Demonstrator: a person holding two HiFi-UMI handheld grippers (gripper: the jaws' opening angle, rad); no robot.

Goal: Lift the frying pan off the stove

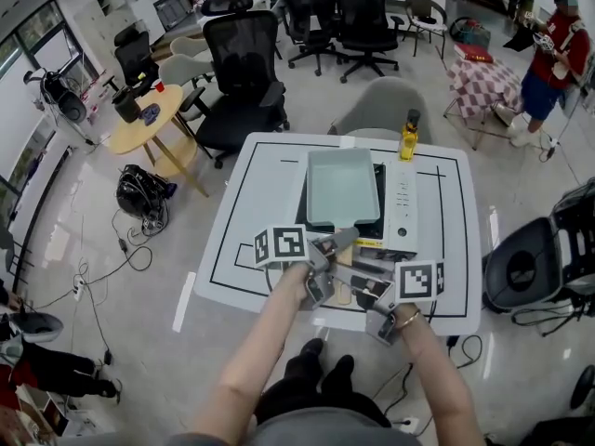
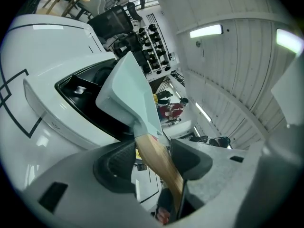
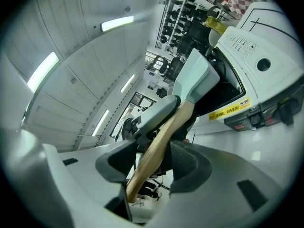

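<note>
A square pale-teal frying pan (image 1: 342,186) sits on the black and white stove (image 1: 402,203), its wooden handle (image 1: 342,241) pointing toward me. My left gripper (image 1: 320,264) is shut on that handle (image 2: 156,158), and in the left gripper view the pan (image 2: 128,89) looks tilted over the stove (image 2: 45,110). My right gripper (image 1: 368,289) is lower on the same handle (image 3: 156,146). The handle lies against one of its pads, and a thin dark gap shows at the other. In the right gripper view the pan (image 3: 197,80) rises beyond the jaws, beside the stove (image 3: 251,65).
The stove stands on a white table (image 1: 242,212) with black outline marks. A yellow oil bottle (image 1: 408,137) stands behind the stove. A grey chair (image 1: 386,100) is at the table's far side, with black office chairs (image 1: 244,72) and a round wooden table (image 1: 149,119) beyond.
</note>
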